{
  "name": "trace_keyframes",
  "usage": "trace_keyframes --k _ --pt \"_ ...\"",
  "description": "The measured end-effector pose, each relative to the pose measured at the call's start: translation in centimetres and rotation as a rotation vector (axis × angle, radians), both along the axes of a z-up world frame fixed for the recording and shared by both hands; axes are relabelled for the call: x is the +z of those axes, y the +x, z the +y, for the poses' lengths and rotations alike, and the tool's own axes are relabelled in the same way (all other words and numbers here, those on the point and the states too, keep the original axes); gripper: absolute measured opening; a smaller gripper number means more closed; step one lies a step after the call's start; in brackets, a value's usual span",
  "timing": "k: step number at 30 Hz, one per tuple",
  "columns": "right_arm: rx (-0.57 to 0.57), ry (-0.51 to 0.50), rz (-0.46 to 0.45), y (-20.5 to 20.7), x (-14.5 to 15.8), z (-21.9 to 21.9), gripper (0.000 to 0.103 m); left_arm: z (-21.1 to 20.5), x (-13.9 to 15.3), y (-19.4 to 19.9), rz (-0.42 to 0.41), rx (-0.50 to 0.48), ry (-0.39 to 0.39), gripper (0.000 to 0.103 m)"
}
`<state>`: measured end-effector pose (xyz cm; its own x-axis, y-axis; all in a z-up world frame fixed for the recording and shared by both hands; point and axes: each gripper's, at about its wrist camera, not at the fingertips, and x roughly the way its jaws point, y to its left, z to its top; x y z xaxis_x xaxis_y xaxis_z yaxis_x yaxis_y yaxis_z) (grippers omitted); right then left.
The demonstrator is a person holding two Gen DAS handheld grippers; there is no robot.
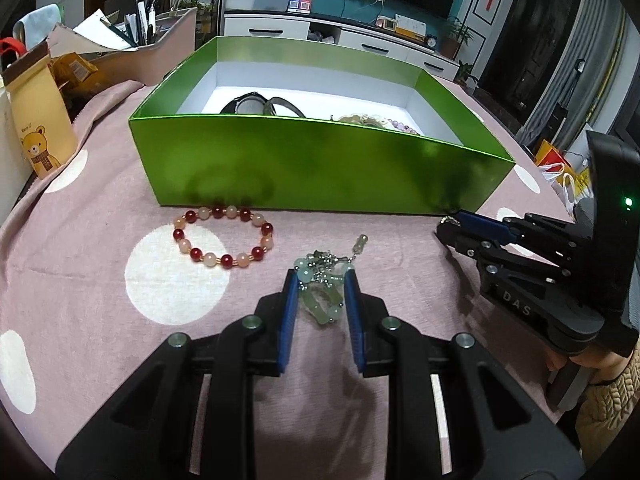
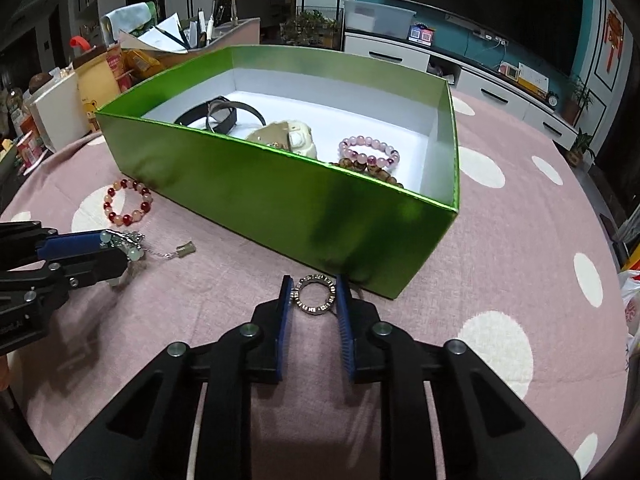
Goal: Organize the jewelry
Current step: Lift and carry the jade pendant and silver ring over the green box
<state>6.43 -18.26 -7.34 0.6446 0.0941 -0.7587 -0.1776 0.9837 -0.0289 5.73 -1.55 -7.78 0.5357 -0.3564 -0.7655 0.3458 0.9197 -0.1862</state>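
Note:
A green box [image 1: 304, 160] stands on the pink dotted cloth; it also shows in the right wrist view [image 2: 280, 196]. Inside lie a black watch [image 2: 220, 114], a beige piece [image 2: 288, 136], a pale purple bead bracelet [image 2: 370, 150] and brown beads [image 2: 372, 170]. A red and peach bead bracelet [image 1: 224, 236] lies on the cloth before the box. My left gripper [image 1: 320, 280] is shut on a pale green bead bracelet with a silver chain [image 1: 324, 292]. My right gripper [image 2: 314, 292] is shut on a silver ring-shaped bracelet [image 2: 314, 294] at the box's near corner.
A bear-print paper bag [image 1: 38, 120], papers and pens crowd the far left edge of the table. A white TV cabinet [image 1: 340, 36] stands behind. The right gripper [image 1: 452, 226] shows at the right of the left wrist view.

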Motion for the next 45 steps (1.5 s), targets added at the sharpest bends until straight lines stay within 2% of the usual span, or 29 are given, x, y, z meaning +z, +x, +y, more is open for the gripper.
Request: trace_keyframes --k 4,13,29,45 --pt "0.029 0.061 -0.033 -1.2 1.2 0.0 0.021 0.1 0.4 -0.1 -0.008 -0.001 -0.006 0.023" --pt "0.093 0.121 -0.08 -4.3 3.2 1.2 0.021 0.5 1.9 -1.2 -0.023 0.001 -0.039 0.023" --pt "0.071 0.162 -0.124 -6.7 4.1 0.4 0.021 2.3 5.2 -3.1 -0.061 0.048 -0.073 0.023" --pt "0.036 0.208 -0.17 -8.1 5.0 -1.4 0.021 1.1 6.2 -3.5 -0.071 0.035 -0.059 0.023"
